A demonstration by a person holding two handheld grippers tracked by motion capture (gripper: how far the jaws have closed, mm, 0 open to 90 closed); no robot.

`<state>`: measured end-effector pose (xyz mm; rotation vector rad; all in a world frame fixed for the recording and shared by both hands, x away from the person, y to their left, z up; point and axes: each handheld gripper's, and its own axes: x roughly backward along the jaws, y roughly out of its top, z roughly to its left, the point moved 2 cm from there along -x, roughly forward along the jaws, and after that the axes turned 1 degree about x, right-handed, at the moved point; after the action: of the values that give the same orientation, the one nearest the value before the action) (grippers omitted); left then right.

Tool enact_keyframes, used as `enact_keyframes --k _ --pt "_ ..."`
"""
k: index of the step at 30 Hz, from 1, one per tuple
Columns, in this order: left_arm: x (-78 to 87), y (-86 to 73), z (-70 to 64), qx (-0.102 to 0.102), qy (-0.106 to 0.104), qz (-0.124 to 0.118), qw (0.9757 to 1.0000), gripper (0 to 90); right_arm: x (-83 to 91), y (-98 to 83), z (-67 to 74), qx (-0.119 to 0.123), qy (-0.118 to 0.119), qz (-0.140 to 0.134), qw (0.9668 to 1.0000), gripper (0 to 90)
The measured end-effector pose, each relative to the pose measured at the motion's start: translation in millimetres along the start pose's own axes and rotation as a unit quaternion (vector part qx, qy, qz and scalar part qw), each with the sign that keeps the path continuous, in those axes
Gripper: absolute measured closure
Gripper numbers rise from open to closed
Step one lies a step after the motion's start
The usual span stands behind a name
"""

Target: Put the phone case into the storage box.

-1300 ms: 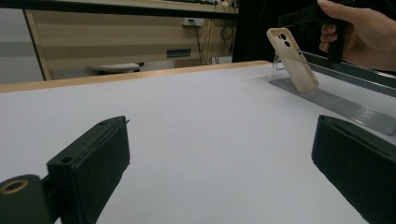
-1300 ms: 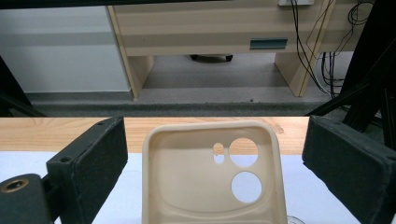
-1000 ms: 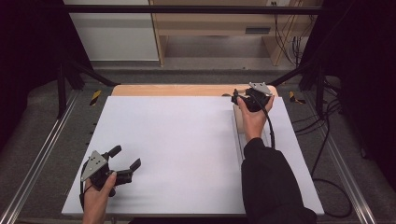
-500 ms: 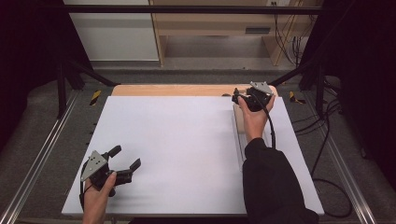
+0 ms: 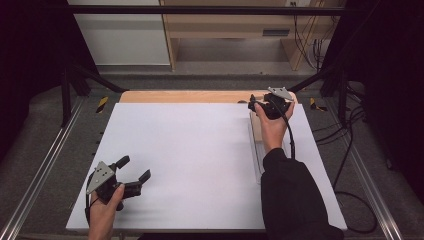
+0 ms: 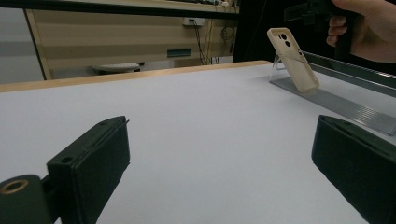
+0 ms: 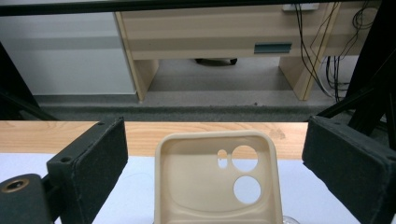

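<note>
Fingers of the right gripper [image 7: 215,158] stand spread wide, one on each side of a beige soft-plastic phone case [image 7: 218,179] without touching it. The case faces this gripper with its hollow inside and three round camera holes. It leans tilted back on a small clear plastic stand [image 6: 280,63] at the far right of the white counter [image 5: 190,155], and that stand sits on a long clear ridged strip [image 6: 345,107].

Judging by its thin walls and empty shell, the case is likely very light, somewhat flexible and easy to tip off its prop. A hard squeeze across the open middle would probably bow it. The two long side edges, near the upper half, look like the firmest place to take hold.

Fingers of the left gripper [image 6: 224,163] are also spread apart and hold nothing. That gripper hovers low over the near left of the counter, well apart from the case.

The lower end of the case is cut off in the right gripper view. From above, the right hand [image 5: 272,125] and its gripper cover most of the case, so how it rests on the stand is hard to make out.
</note>
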<state>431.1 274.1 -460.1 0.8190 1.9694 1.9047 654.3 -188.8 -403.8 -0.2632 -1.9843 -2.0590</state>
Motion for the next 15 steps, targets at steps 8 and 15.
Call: enact_keyframes --k 8,15 --pt "-0.4 -0.1 -0.7 -0.001 -0.001 0.0 1.0 4.0 4.9 3.0 1.1 0.003 0.009 0.006 0.9999 6.2" --pt "-0.2 -0.1 -0.3 -0.001 0.0 0.0 1.0 4.0 9.0 5.9 0.1 0.0 0.014 0.01 0.9999 6.1"
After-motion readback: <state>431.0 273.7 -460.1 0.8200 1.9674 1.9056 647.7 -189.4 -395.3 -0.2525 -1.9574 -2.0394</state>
